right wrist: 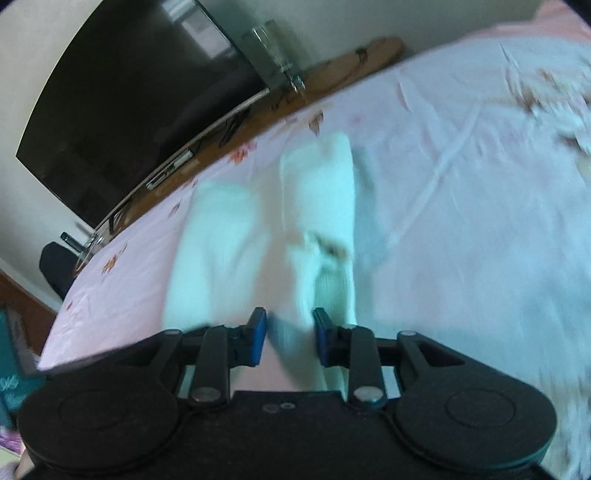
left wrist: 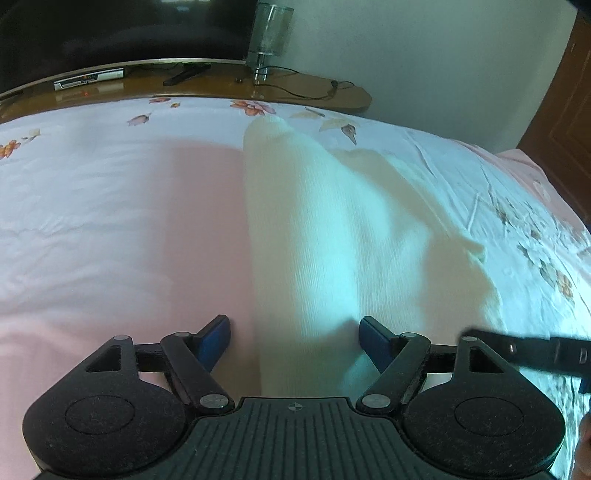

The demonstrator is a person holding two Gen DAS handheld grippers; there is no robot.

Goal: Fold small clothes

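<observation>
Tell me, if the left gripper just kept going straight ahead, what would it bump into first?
Most likely the white garment: the open left gripper already straddles its near end on the bed sheet. Height above the cloth is unclear.

Your left wrist camera sits low over the bed (left wrist: 110, 221), close to the white cloth (left wrist: 332, 229), facing the television (left wrist: 122, 29) at 12 o'clock. Your right wrist camera is rolled and blurred, with the television (right wrist: 140, 110) at 10 o'clock. Both views share cloth (right wrist: 317, 206), bed (right wrist: 461, 240) and television.

L gripper (left wrist: 295, 334) jaws spread wide, pointing fwd and down. R gripper (right wrist: 289, 325) jaws apart, narrower, view tilted.
</observation>
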